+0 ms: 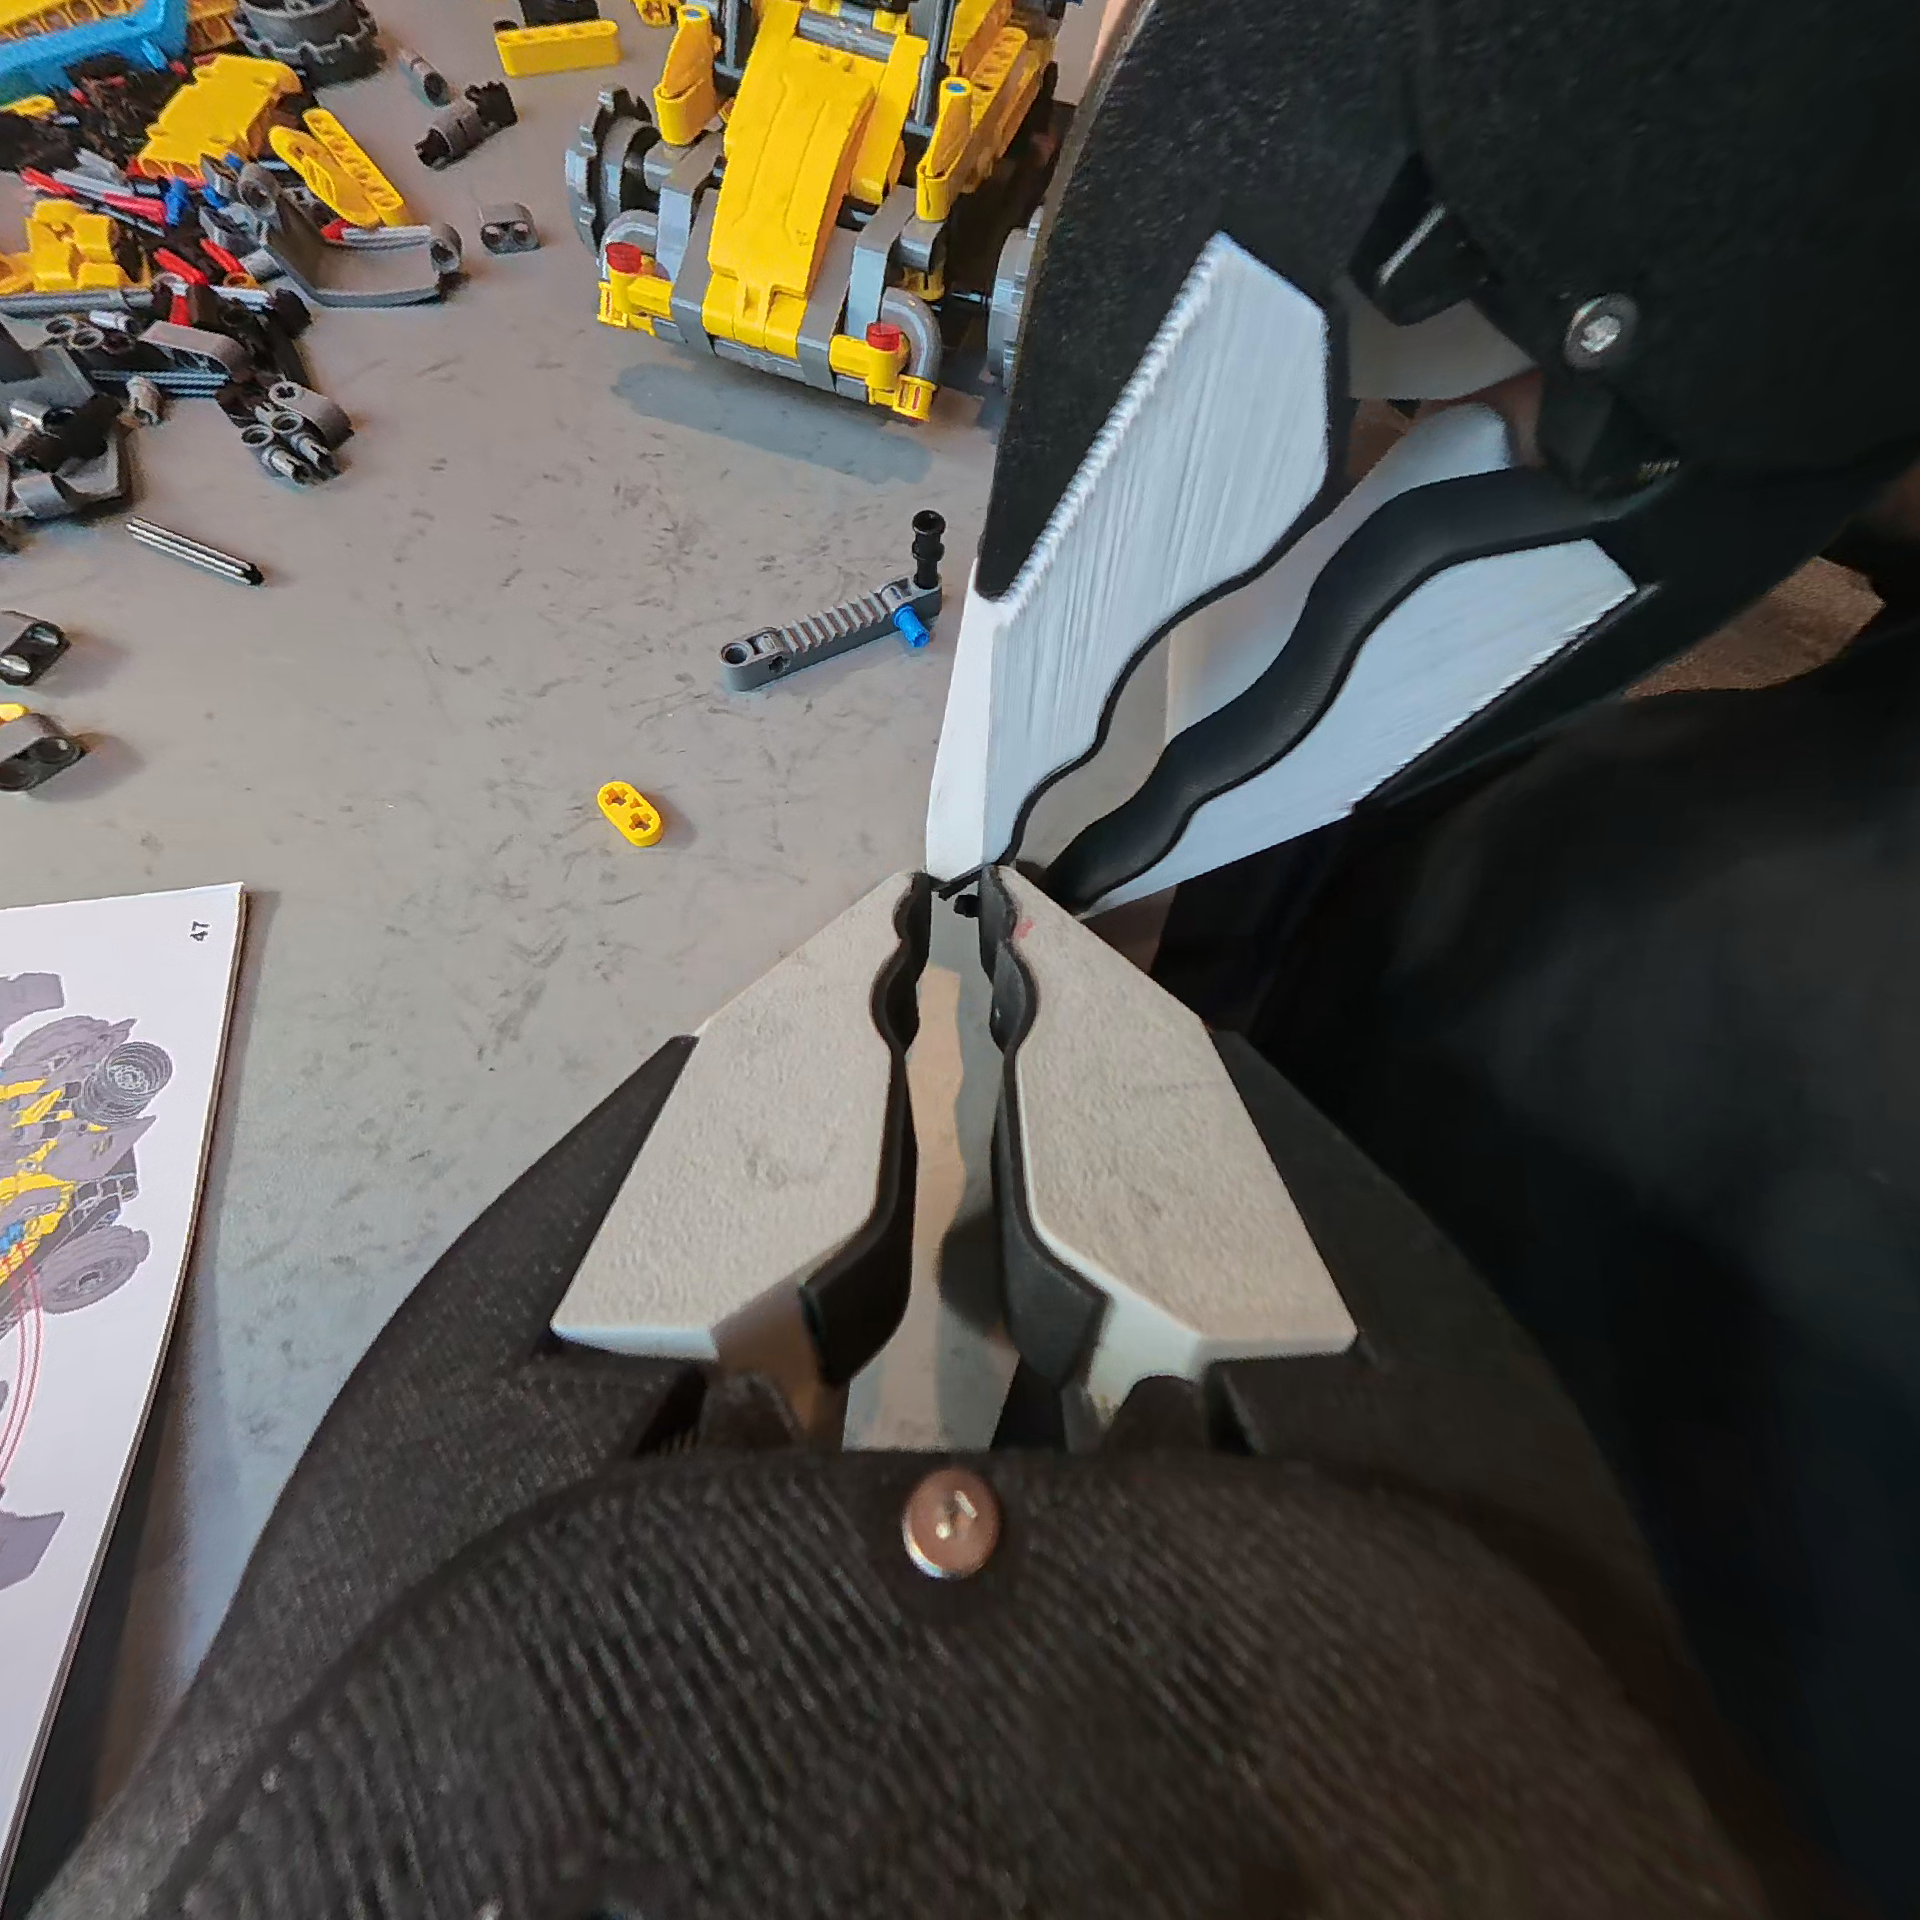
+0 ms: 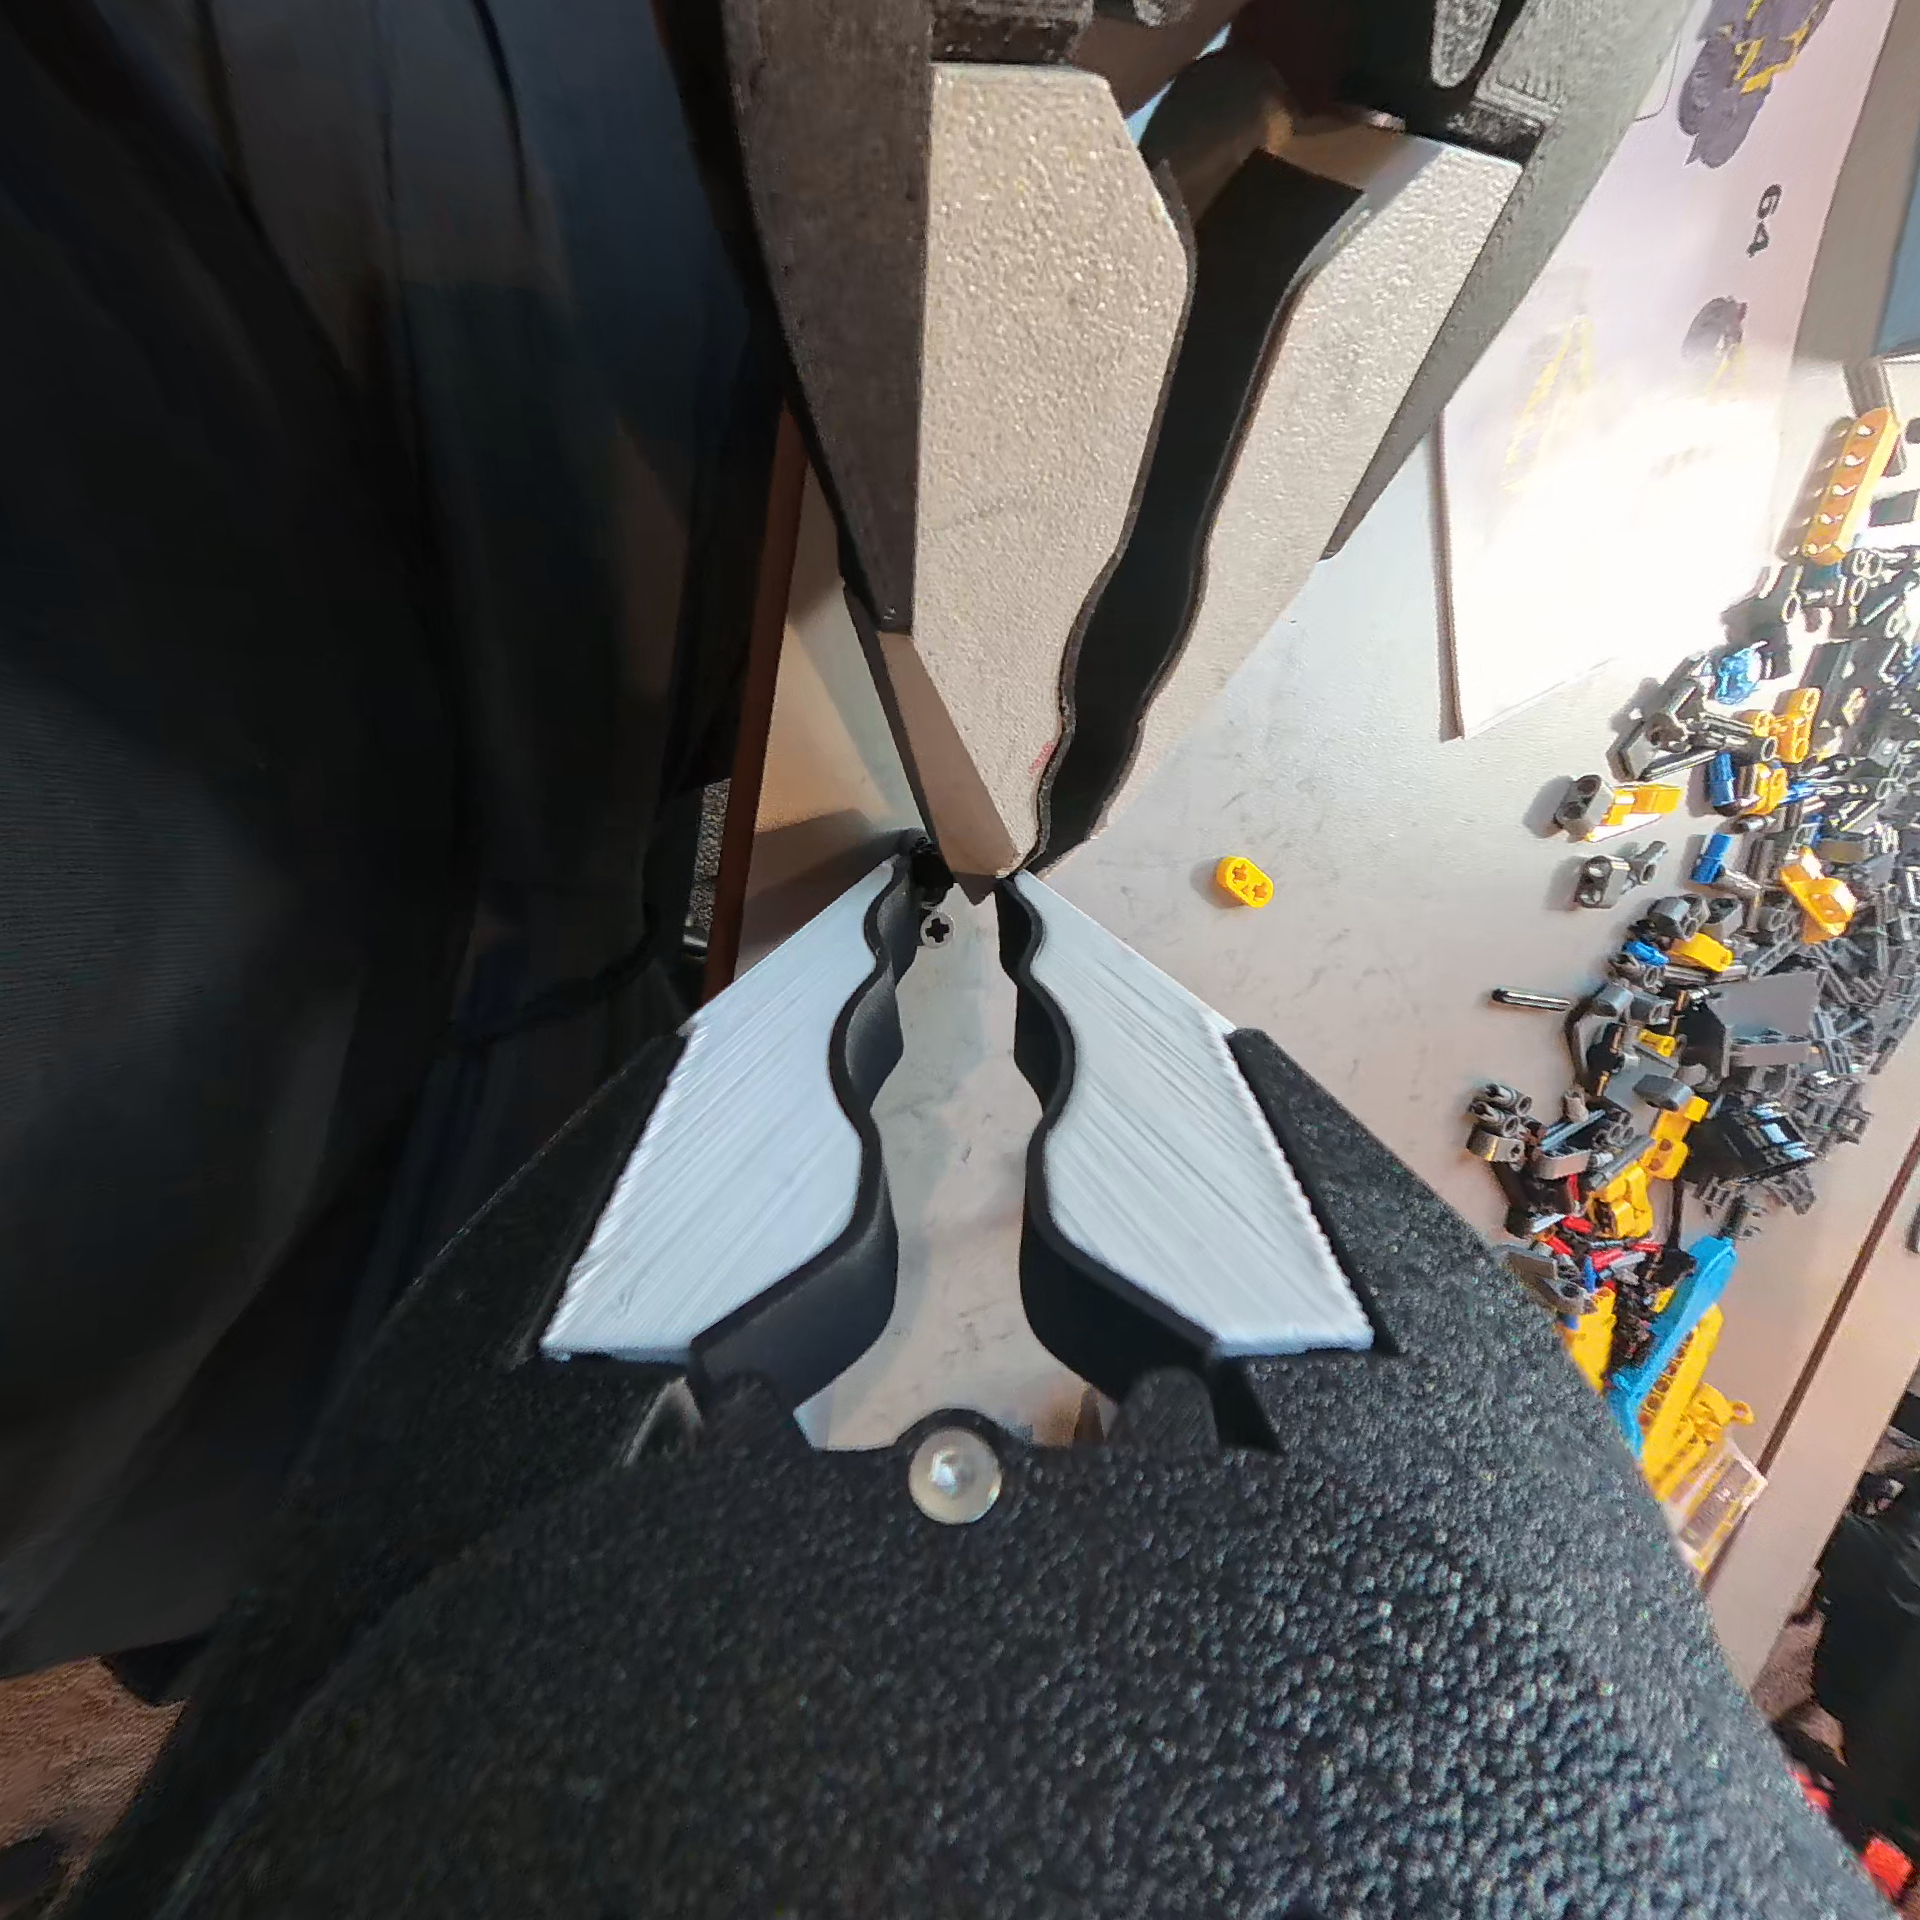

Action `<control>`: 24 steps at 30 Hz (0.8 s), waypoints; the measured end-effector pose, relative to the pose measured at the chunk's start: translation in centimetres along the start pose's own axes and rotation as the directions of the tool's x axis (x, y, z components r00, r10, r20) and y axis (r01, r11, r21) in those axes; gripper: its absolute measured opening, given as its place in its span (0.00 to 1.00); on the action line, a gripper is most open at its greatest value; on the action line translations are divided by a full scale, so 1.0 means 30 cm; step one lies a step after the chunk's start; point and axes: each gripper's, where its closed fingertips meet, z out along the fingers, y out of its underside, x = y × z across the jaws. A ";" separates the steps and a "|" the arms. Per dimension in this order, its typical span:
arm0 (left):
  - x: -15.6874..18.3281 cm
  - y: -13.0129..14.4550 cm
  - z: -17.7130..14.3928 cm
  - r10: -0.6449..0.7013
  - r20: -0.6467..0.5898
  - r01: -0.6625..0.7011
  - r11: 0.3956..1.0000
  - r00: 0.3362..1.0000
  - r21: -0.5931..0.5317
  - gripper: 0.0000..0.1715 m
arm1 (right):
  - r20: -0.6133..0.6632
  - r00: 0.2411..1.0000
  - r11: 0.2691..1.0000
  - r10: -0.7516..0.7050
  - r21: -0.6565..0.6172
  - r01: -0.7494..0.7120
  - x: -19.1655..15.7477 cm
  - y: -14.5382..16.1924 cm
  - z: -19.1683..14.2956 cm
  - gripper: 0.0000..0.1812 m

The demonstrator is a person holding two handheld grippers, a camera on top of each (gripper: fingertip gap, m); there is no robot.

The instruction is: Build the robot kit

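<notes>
Your left gripper (image 1: 956,894) and right gripper (image 2: 951,894) meet tip to tip at frame centre, both nipping a small black pin (image 2: 928,868); the right's jaws look slightly apart.

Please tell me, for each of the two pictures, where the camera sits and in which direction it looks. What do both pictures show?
Left wrist view: sits on the left gripper, looks along its grey fingers over the grey table toward the yellow model vehicle; the right gripper enters from the right.
Right wrist view: sits on the right gripper, looks along its white fingers toward the table edge and dark clothing.
Shared: both grippers tip to tip, the small yellow link.
</notes>
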 end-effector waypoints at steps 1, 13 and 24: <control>-0.001 0.000 0.000 -0.004 -0.002 0.004 1.000 1.000 -0.001 0.04 | 0.006 1.000 1.000 0.001 0.000 -0.001 0.000 0.000 0.000 0.08; -0.021 0.004 -0.001 -0.062 0.002 0.062 0.998 0.998 -0.005 0.04 | 0.106 0.986 0.985 0.128 0.102 -0.138 0.008 -0.012 0.008 0.09; -0.022 0.012 0.003 -0.072 0.001 0.072 0.997 0.997 -0.026 0.03 | 0.196 0.963 0.959 0.183 0.178 -0.219 0.000 -0.017 0.010 0.10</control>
